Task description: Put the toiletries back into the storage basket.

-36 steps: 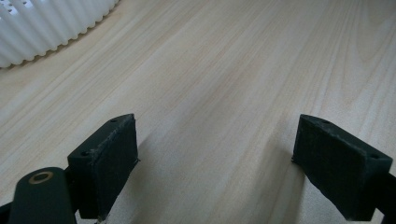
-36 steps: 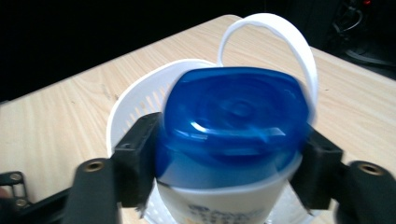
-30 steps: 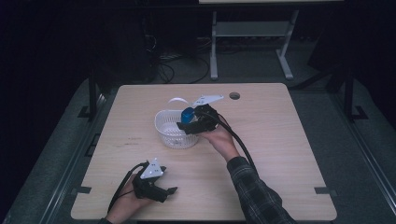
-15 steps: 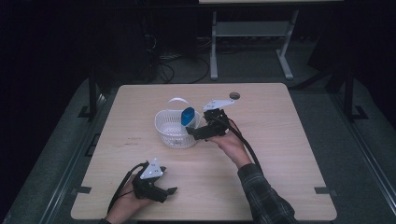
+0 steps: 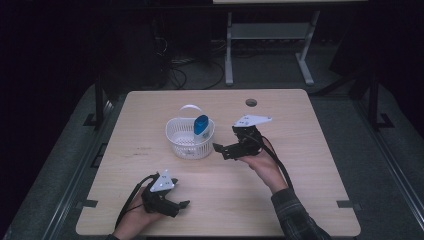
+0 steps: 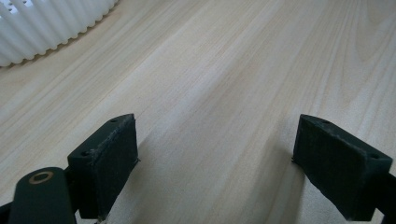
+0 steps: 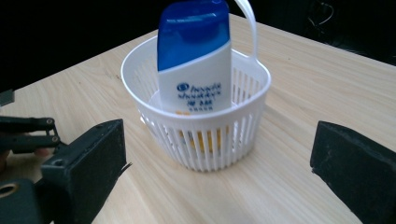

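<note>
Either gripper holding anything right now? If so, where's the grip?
Nothing held. Right gripper open, apart from the bottle standing in the basket; left gripper open over bare table.

High overhead view, two low close gripper views (shared: basket (image 7: 196, 121)).

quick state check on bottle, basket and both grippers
shampoo bottle: standing in the basket, leaning on its wall, cap down
white basket: upright on the table, handle up
right gripper: open, holding nothing, beside the basket
left gripper: open, holding nothing, over bare table
</note>
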{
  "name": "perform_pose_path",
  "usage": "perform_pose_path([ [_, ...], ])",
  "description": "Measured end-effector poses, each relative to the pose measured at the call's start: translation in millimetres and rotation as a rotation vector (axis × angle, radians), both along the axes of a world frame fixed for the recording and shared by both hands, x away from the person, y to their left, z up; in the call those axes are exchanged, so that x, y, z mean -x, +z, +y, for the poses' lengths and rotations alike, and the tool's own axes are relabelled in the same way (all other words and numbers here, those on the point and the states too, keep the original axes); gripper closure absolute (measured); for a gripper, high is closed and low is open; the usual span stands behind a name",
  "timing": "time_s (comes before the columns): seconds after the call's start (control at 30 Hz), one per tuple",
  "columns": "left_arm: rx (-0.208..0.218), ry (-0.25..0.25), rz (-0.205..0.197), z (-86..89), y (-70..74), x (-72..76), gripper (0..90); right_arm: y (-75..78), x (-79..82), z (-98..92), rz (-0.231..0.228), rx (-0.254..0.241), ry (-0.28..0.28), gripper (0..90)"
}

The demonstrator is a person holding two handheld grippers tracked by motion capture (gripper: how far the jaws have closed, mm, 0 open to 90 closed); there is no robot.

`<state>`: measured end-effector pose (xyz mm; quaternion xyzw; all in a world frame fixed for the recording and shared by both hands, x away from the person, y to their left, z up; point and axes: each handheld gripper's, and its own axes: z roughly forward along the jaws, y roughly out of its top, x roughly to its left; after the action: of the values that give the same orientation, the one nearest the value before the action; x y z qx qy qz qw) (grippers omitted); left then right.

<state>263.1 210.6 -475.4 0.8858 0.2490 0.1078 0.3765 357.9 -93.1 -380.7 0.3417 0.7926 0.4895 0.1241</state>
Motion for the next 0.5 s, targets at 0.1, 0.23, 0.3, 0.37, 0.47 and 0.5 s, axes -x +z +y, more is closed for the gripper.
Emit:
perform_pose_path([
  [0.1, 0.0, 0.0, 0.001, 0.0, 0.0, 0.1, 12.8, -1.9, 8.8, -12.8, -0.004, -0.001, -0.005, 3.1],
  [0.23, 0.003, 0.002, 0.001, -0.2, -0.1, 0.2, 12.8, -4.4, 14.7, -21.6, -0.007, -0.001, -0.012, 3.1],
  [0.3, 0.004, 0.003, 0.002, -0.3, -0.2, 0.3, 12.8, -7.3, 21.0, -29.3, -0.006, 0.003, -0.023, 3.1],
  [0.37, 0.006, 0.004, 0.002, -0.3, -0.2, 0.3, 12.8, -9.7, 24.5, -34.7, -0.005, -0.004, -0.026, 3.1],
  [0.47, 0.004, 0.002, 0.0, -0.2, -0.2, 0.1, 12.9, -12.6, 28.4, -39.7, 0.001, -0.001, -0.034, 3.1],
  [0.5, 0.006, 0.003, -0.001, -0.3, -0.4, 0.2, 12.8, -14.3, 30.6, -42.2, 0.002, -0.001, -0.037, 3.1],
])
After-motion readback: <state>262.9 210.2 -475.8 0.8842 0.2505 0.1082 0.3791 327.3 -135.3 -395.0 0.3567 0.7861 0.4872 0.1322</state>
